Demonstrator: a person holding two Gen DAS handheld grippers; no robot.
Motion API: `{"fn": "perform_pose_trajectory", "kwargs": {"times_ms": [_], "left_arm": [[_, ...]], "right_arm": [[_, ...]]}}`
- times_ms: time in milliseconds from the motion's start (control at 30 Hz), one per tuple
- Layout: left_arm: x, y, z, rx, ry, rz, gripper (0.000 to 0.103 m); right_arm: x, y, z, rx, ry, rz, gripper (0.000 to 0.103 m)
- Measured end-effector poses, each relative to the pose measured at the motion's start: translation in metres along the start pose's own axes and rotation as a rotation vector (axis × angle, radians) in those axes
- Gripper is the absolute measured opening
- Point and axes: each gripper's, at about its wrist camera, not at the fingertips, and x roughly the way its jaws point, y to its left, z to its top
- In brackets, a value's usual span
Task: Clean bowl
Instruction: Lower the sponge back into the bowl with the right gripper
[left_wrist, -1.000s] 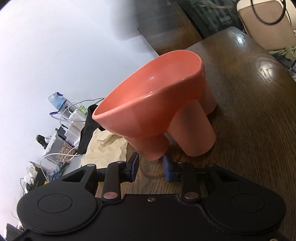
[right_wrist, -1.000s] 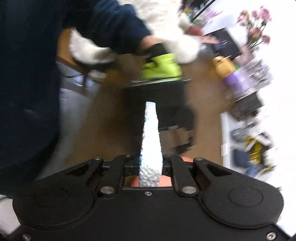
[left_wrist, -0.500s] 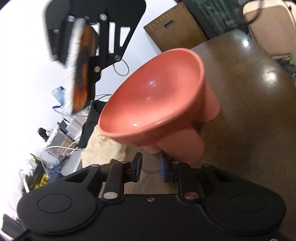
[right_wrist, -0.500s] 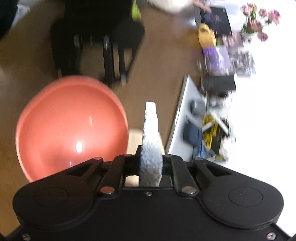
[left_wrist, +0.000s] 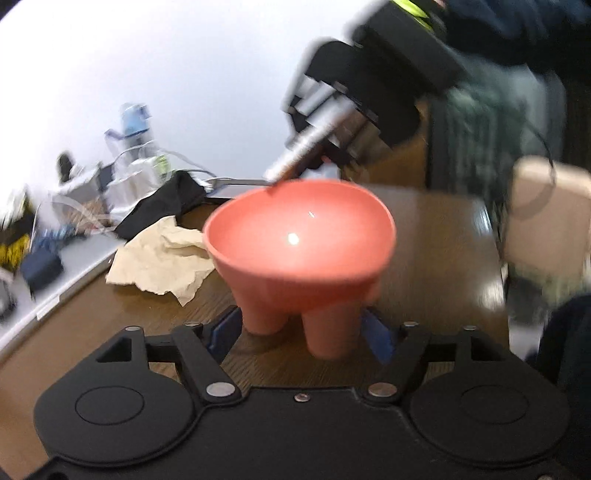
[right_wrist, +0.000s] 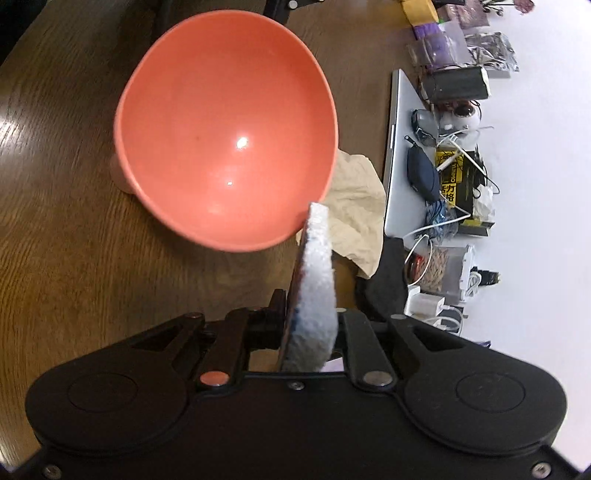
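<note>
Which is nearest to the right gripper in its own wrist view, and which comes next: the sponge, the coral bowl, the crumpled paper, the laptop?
1. Sponge, clamped between the right gripper's fingers.
2. Coral bowl, ahead and left, its near rim at the sponge's tip.
3. Crumpled paper, ahead and right; rim and paper are nearly too close to call.
4. Laptop, farther right, beyond the paper.
</note>
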Motion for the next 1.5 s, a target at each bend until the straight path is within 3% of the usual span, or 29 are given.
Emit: {"fn": "perform_pose_trajectory", "kwargs": {"times_ms": [167,300,467,567,600,633,800,933,1067,1133,1267,1500], "left_arm": [[0.009,-0.01,-0.005,-0.11,0.004,0.002,0.071],[0.022,-0.011,-0.004,-0.135,0.053,0.038,0.071],[0.031,-0.009,-0.003,-0.129,0.095,0.02,0.07],[0.035,-0.009,-0.001,-0.113,0.099,0.004,0.059],[0.036,-0.008,0.0,-0.107,0.1,-0.001,0.042],[0.037,-0.007,0.002,-0.108,0.101,-0.004,0.038],[0.039,-0.011,0.0,-0.051,0.107,-0.037,0.038],[0.036,-0.016,0.005,0.063,0.12,0.02,0.038],[0.029,-0.024,0.012,0.255,0.139,0.134,0.038],[0.026,-0.03,0.012,0.414,0.172,0.215,0.039],[0.028,-0.04,0.009,0.595,0.2,0.296,0.039],[0.038,-0.036,0.005,0.724,0.211,0.412,0.038]], "right_arm": [[-0.002,0.004,-0.001,0.001,-0.023,-0.022,0.014],[0.001,0.001,0.0,0.021,-0.053,-0.025,0.014],[0.005,0.001,-0.001,0.046,-0.08,-0.031,0.015],[0.005,0.003,-0.003,0.06,-0.091,-0.027,0.016],[0.005,0.004,-0.003,0.061,-0.093,-0.028,0.016],[0.006,0.004,-0.003,0.062,-0.094,-0.029,0.016],[0.005,0.001,-0.003,0.048,-0.095,-0.03,0.016],[0.004,0.003,-0.003,0.063,-0.094,-0.039,0.016],[0.001,0.002,-0.005,0.108,-0.108,-0.071,0.017],[-0.001,0.001,-0.004,0.114,-0.118,-0.093,0.017],[-0.003,-0.001,-0.002,0.105,-0.131,-0.125,0.016],[-0.001,-0.012,0.008,0.141,-0.182,-0.19,0.015]]}}
